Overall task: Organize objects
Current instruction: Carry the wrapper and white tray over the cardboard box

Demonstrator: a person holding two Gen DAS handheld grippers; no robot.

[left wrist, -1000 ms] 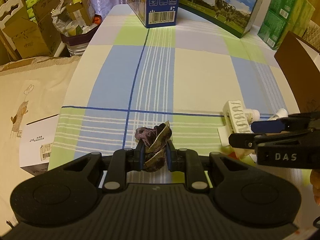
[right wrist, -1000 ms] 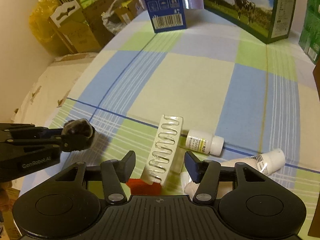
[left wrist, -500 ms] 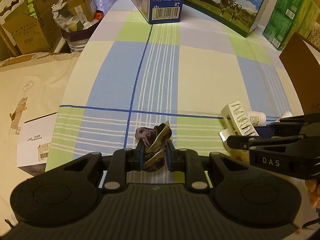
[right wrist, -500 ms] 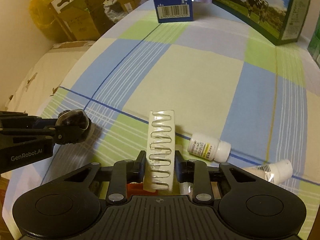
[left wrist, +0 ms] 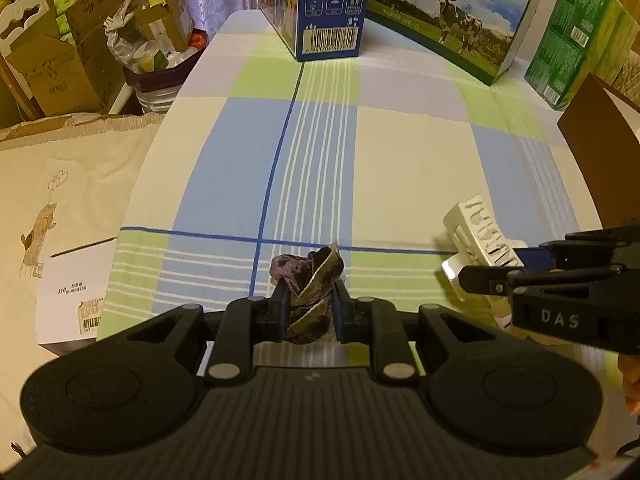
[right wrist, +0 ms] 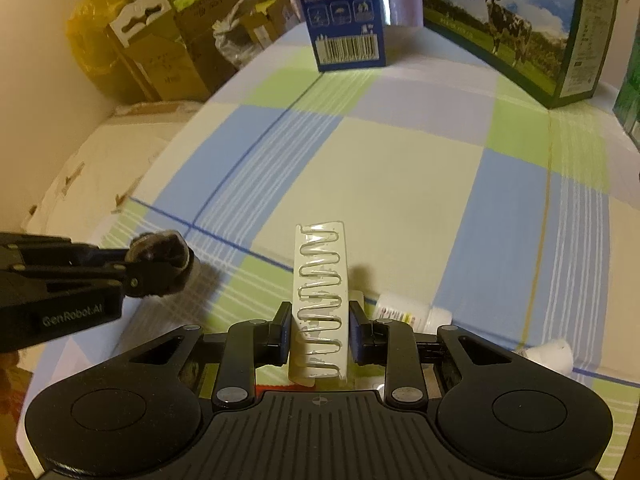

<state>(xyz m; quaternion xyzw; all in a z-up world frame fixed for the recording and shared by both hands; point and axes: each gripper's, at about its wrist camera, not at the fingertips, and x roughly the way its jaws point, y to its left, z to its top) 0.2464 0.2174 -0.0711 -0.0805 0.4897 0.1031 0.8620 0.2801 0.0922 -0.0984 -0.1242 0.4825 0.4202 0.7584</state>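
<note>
The checked tablecloth (left wrist: pixel 400 168) carries a blue carton (right wrist: pixel 344 20) and a milk box (left wrist: pixel 456 20) at its far edge. The right gripper (right wrist: pixel 319 332) pinches a white ribbed holder (right wrist: pixel 320 300) between its fingers, lifted above the cloth (front end projecting past the fingertips). The left gripper (left wrist: pixel 308 308) is clamped on a purple-and-olive scrunchie (left wrist: pixel 308 280), bunched between the pads. A small white bottle (right wrist: pixel 404 312) lies just beyond the right finger.

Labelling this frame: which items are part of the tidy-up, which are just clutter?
In the job:
scrunchie, in left gripper
white pack, in right gripper
pill bottle
white tube

Lying about:
blue box
milk box
green packs
</note>
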